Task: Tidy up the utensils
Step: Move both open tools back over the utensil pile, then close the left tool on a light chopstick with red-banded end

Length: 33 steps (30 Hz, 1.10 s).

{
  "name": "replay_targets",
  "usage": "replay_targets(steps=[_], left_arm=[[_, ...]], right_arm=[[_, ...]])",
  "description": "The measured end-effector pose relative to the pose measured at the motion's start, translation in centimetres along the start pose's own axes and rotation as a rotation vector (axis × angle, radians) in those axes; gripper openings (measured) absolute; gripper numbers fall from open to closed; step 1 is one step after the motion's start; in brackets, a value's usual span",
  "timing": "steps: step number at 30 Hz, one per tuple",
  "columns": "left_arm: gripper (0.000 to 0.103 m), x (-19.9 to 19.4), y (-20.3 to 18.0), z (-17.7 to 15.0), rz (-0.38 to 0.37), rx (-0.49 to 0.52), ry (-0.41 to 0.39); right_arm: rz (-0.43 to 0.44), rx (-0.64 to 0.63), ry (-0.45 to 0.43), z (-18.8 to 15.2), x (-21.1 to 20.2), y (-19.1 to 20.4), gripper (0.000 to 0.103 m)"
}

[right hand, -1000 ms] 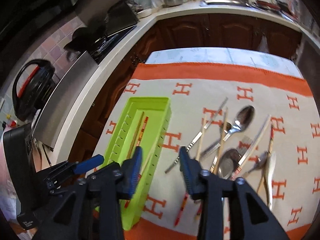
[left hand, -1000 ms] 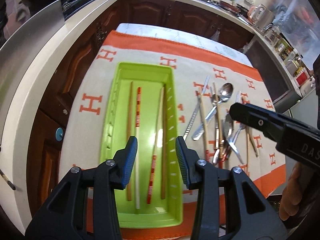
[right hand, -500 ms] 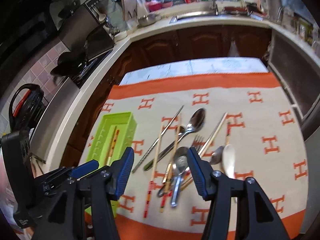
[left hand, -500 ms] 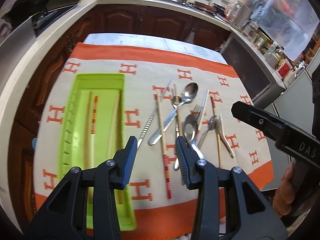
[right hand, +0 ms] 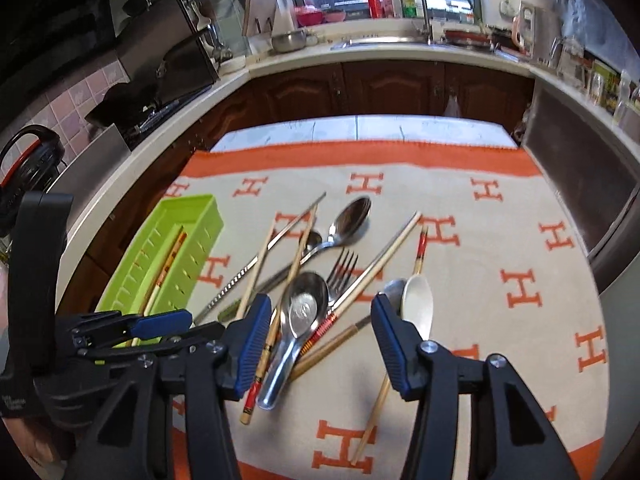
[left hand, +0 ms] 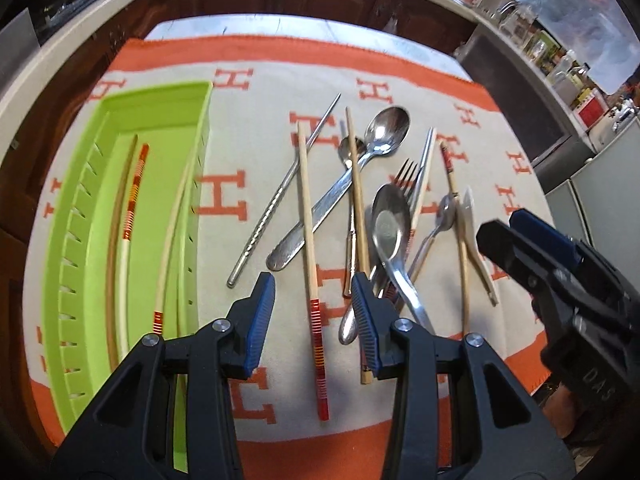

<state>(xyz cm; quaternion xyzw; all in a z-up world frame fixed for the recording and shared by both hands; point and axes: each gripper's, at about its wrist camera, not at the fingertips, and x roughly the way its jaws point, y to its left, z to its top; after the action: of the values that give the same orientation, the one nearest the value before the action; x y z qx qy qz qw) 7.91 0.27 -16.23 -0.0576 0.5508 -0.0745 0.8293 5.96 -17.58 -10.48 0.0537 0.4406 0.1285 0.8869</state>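
Kitchen cabinets ring a surface under an orange-bordered cloth [left hand: 400,64]. On its left sits a green tray [left hand: 72,264] holding chopsticks [left hand: 132,196]. Loose cutlery [left hand: 384,216] lies jumbled mid-cloth. Both the left tool [left hand: 314,304] and right tool [right hand: 320,328] hover agape, empty.

The tray [left hand: 72,264] was glossy lime-green plastic. The cloth [left hand: 256,92] looked matt and woven, cream with orange. The big spoon [left hand: 390,130] and fork [left hand: 408,176] were polished metal, the chopsticks [left hand: 306,200] pale smooth wood, one metal chopstick [left hand: 276,204] ridged. The jaws carried ribbed blue pads [left hand: 260,316].
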Motion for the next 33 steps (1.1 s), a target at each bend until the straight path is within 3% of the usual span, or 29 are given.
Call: replay_targets(steps=[8, 16, 21, 24, 33], left_arm=[[0.020, 3.1, -0.2, 0.0, 0.025, -0.007, 0.076], [0.019, 4.7, -0.6, 0.0, 0.034, -0.005, 0.107], [0.018, 4.8, -0.9, 0.2, 0.044, 0.008, 0.094], [0.004, 5.2, -1.3, 0.4, 0.081, 0.028, 0.083], [0.003, 4.7, -0.3, 0.3, 0.040, -0.004, 0.050]], right_arm=[[0.041, 0.025, 0.042, -0.8, 1.8, -1.0, 0.046], [0.062, 0.027, 0.062, -1.1, 2.6, -1.1, 0.040], [0.073, 0.020, 0.072, -1.2, 2.9, -0.8, 0.035], [0.087, 0.020, 0.083, -1.2, 3.1, -0.6, 0.029], [0.123, 0.033, 0.123, -1.0, 3.9, -0.1, 0.024]])
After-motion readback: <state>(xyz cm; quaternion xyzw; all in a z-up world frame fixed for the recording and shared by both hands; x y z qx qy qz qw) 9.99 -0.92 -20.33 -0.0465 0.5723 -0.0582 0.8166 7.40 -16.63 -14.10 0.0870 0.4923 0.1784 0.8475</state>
